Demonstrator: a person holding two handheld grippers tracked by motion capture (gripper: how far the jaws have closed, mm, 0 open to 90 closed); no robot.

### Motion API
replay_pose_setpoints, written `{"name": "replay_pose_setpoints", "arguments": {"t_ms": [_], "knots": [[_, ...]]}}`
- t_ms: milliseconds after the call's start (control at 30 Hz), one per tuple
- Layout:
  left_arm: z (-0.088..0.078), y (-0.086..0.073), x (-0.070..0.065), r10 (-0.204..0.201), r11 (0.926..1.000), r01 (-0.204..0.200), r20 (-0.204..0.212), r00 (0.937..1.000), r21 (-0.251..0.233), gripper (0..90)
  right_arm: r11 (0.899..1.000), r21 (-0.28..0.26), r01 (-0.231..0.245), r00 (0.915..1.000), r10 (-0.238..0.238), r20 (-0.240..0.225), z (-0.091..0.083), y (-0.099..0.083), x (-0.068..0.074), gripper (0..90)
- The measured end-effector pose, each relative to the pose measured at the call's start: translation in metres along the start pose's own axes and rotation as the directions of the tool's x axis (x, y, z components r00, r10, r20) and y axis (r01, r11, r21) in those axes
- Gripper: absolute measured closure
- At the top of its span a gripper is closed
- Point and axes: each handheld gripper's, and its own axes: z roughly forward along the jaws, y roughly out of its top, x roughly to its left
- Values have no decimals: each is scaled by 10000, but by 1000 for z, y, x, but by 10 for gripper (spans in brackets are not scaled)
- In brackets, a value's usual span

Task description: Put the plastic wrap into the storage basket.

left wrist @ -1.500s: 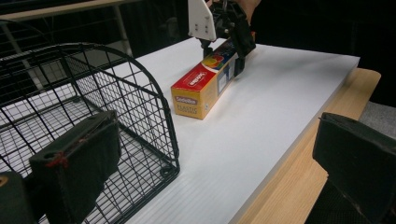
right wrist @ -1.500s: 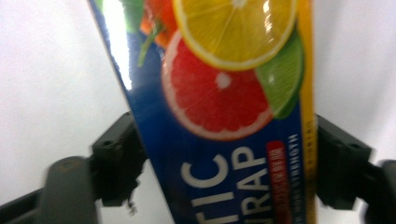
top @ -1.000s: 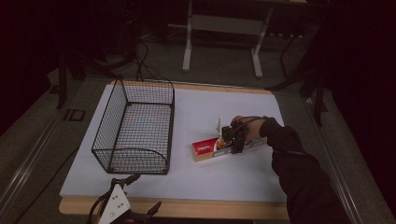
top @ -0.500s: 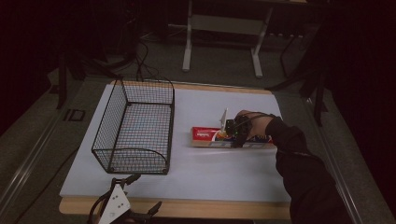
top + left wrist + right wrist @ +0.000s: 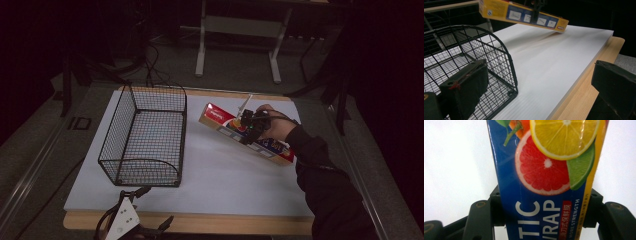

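Right of centre, high view: right gripper pinching long blue-and-yellow cardboard plastic-wrap box mid-length, box lifted off white tabletop. Judgement: keep box level, clear black wire basket rim before lowering. Left gripper spread, empty, lower frame.

The right gripper has just clamped the plastic wrap box and lifts it off the table, tilted.

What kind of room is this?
Probably a lab or workshop set up for recording: a white-topped table in a dark room, cables on the floor, and handheld grippers moving a plastic-wrap box beside a wire basket.
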Motion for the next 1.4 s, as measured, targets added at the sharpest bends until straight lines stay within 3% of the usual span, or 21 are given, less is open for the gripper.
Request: {"name": "replay_pose_setpoints", "arguments": {"t_ms": [167,200,267,300,467,500,600,633,667,733,767,800,833,867,900,933,1033,1133,1300,1333,1400], "knots": [[0,0,0,-17,10000,17,26,10000,-32,17,9974,-410,-592,9982,596,71,-10,5,2,394],[0,0,0,-13,10000,13,36,10000,-36,17,9928,-670,-994,9947,1009,188,-14,7,4,394],[1,1,0,-12,10000,12,48,10000,-47,17,9890,-804,-1244,9919,1260,153,-16,9,4,395],[1,1,0,-13,10000,13,55,10000,-59,17,9780,-1112,-1763,9836,1793,176,-20,11,6,396],[1,1,0,-10,10000,10,86,10000,-78,17,9558,-1645,-2438,9651,2558,560,-27,17,12,396],[1,1,0,-20,10000,21,113,9999,-90,17,9434,-1920,-2703,9560,2866,624,-31,19,15,396],[2,2,-1,15,10000,-14,144,9999,-85,17,9215,-2367,-3080,9408,3320,680,-37,22,18,398],[2,2,-1,15,10000,-14,144,9999,-85,17,9215,-2367,-3080,9408,3320,680,-37,22,18,398],[2,2,-1,21,9999,-19,154,9999,-106,17,9122,-2653,-3124,9351,3444,833,-42,23,20,399],[3,2,-1,-26,9999,28,169,9999,-132,17,9085,-2779,-3120,9341,3468,851,-45,24,21,399],[3,2,-1,-1,9999,3,171,9999,-122,18,9032,-2933,-3133,9328,3506,834,-48,25,22,399],[3,2,-1,21,9999,-19,175,9998,-107,17,8918,-3210,-3190,9301,3596,746,-54,29,24,399],[3,2,-1,25,9999,-23,186,9998,-102,17,8918,-3210,-3190,9301,3596,746,-54,29,24,399],[4,2,-1,32,9999,-29,189,9998,-132,17,8824,-3459,-3188,9283,3644,740,-60,33,27,399],[4,2,-1,73,9999,-71,203,9998,-104,17,8824,-3459,-3188,9283,3644,740,-60,33,27,399],[4,2,-1,81,9999,-79,216,9997,-94,17,8732,-3716,-3153,9267,3677,779,-66,38,31,399],[4,3,-1,73,9999,-71,231,9997,-108,17,8654,-3971,-3058,9296,3614,717,-72,44,33,399],[4,2,0,56,9999,-53,248,9997,-117,17,8427,-4395,-3108,9291,3669,466,-81,52,37,399],[4,3,-1,103,9999,-100,265,9996,-130,17,8267,-4768,-2988,9328,3584,369,-92,67,44,399],[4,3,-1,114,9999,-111,256,9996,-130,18,8158,-4942,-3004,9314,3626,325,-96,75,47,398],[4,3,-1,133,9998,-130,218,9997,-117,17,8072,-5023,-3099,9292,3691,198,-100,83,50,399]]}}
